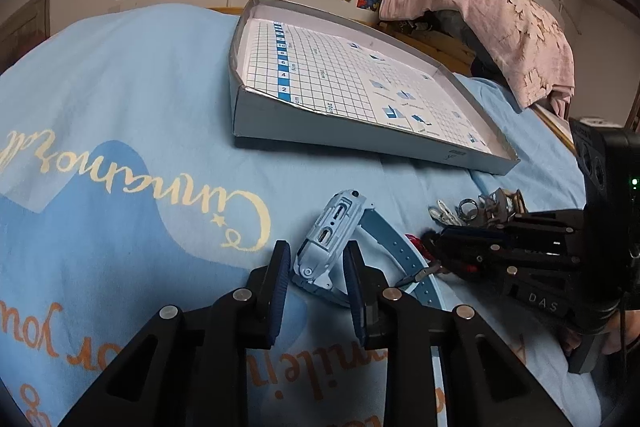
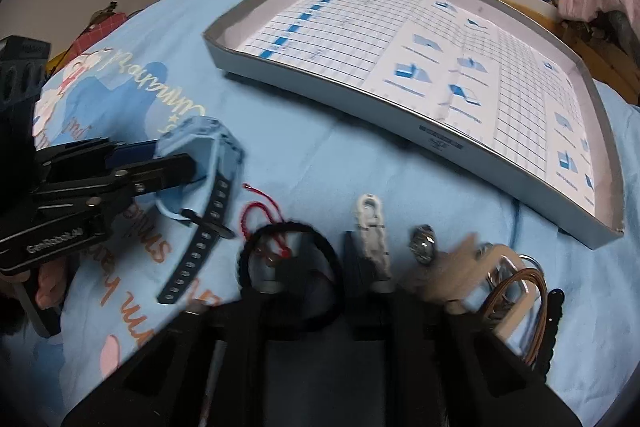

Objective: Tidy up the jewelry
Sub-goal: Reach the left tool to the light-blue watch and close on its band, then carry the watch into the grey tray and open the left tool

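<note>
One watch [image 2: 212, 163], one black bracelet [image 2: 290, 275], one red cord [image 2: 260, 211], one white clip [image 2: 372, 227], one ring [image 2: 424, 243] and one tray [image 2: 320, 87] were counted on the bed [image 2: 320, 155].

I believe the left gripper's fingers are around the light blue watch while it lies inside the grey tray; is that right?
Not quite. The left gripper does have its fingers on either side of the light blue watch, but the watch lies on the blue bedsheet, in front of the grey tray, not inside it. The left wrist view shows this.
</note>
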